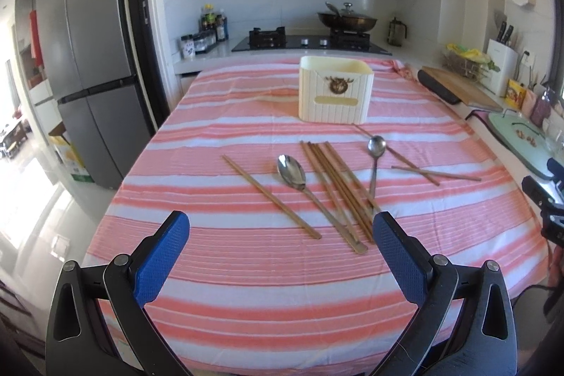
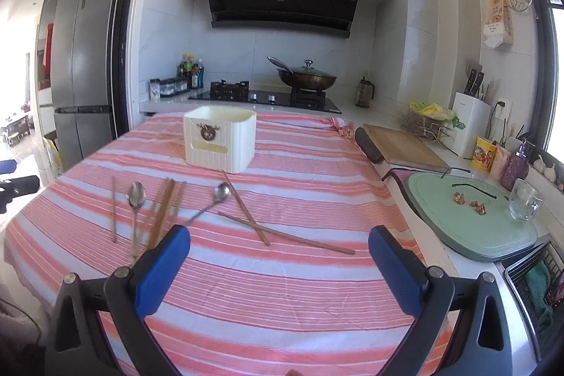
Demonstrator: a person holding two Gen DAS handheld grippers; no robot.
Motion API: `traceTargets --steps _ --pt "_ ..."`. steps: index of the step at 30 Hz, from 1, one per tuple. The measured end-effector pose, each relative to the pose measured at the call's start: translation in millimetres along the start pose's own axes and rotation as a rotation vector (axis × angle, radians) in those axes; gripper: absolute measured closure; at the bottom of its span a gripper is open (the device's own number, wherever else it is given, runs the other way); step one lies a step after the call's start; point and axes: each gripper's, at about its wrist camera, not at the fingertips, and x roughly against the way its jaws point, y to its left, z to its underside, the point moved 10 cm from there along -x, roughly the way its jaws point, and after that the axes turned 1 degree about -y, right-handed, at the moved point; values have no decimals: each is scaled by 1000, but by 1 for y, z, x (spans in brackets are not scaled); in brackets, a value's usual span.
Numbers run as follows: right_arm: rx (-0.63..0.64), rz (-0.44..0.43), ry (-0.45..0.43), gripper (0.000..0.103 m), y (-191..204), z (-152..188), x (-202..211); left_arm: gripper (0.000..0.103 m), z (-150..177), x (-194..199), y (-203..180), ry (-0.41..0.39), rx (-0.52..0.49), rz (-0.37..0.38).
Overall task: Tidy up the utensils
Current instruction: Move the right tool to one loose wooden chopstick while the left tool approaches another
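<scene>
A cream ribbed utensil holder (image 1: 335,94) (image 2: 219,139) stands upright at the far middle of the pink-striped tablecloth (image 1: 246,273) (image 2: 282,298). Before it lie a bundle of wooden chopsticks (image 1: 340,189) (image 2: 165,208), a lone chopstick (image 1: 271,196) (image 2: 113,208), a large metal spoon (image 1: 292,172) (image 2: 136,196), a smaller spoon (image 1: 375,150) (image 2: 220,194) and two crossed chopsticks (image 1: 419,164) (image 2: 268,228). My left gripper (image 1: 281,228) is open just short of the bundle, holding nothing. My right gripper (image 2: 279,240) is open near the crossed chopsticks.
A gas hob with a lidded wok (image 2: 306,78) sits behind the table. On the right counter are a wooden board (image 2: 402,147), a green cutting board (image 2: 469,221), a glass (image 2: 523,199) and a knife block (image 2: 470,125). A grey fridge (image 1: 91,59) stands left.
</scene>
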Motion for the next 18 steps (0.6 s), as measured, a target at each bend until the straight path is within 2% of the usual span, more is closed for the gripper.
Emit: traceTargets --steps 5,7,14,15,18 --pt "106 12 157 0 -32 28 -71 0 6 -31 10 73 39 -6" --pt "184 5 213 0 -39 35 -96 0 10 -43 14 112 56 4" --pt "363 -127 330 2 -38 55 -166 0 17 -64 20 167 97 7" --pt "385 -144 349 4 -36 58 -174 0 17 -66 20 169 96 7" --pt "387 -207 405 27 -33 64 -198 0 17 -69 19 174 93 0"
